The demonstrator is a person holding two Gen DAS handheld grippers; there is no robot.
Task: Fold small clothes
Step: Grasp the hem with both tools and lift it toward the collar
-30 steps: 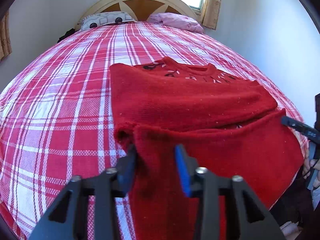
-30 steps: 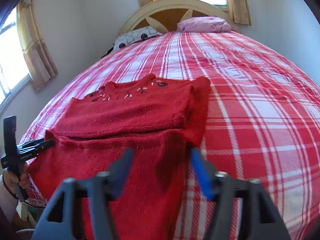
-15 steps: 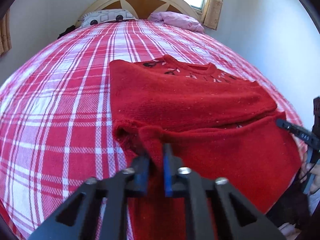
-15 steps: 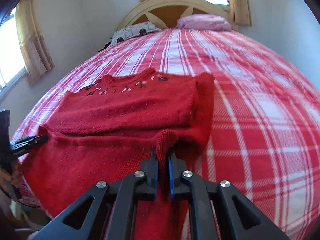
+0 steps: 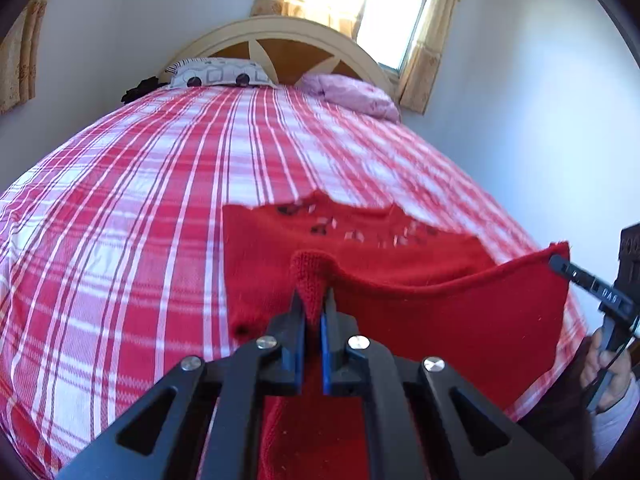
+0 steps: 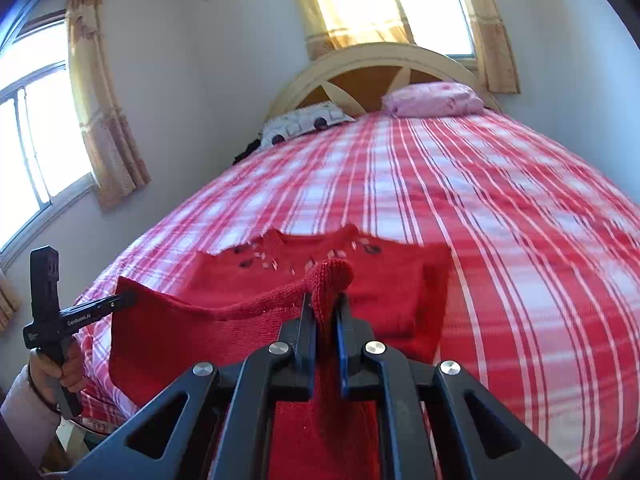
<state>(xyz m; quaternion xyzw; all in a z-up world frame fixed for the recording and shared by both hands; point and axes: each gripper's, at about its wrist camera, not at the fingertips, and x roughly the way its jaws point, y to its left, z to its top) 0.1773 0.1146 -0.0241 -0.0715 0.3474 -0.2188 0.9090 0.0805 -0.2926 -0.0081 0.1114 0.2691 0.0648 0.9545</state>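
Your left gripper (image 5: 313,307) has its jaws clenched on a pinch of the red sweater's (image 5: 400,264) hem, and your right gripper (image 6: 323,312) is clamped on the same hem at the other corner, so you hold one sweater with two grippers. The hem hangs in the air between them, sagging in the middle, while the collar end lies flat on the red-and-white plaid bed (image 5: 120,208). Two pillows rest at the headboard (image 6: 384,64): one patterned (image 5: 218,74), one pink (image 5: 352,94). A second ago both pairs of jaws stood apart over a hem that lay flat on the sweater; since then they have closed and lifted it clear.
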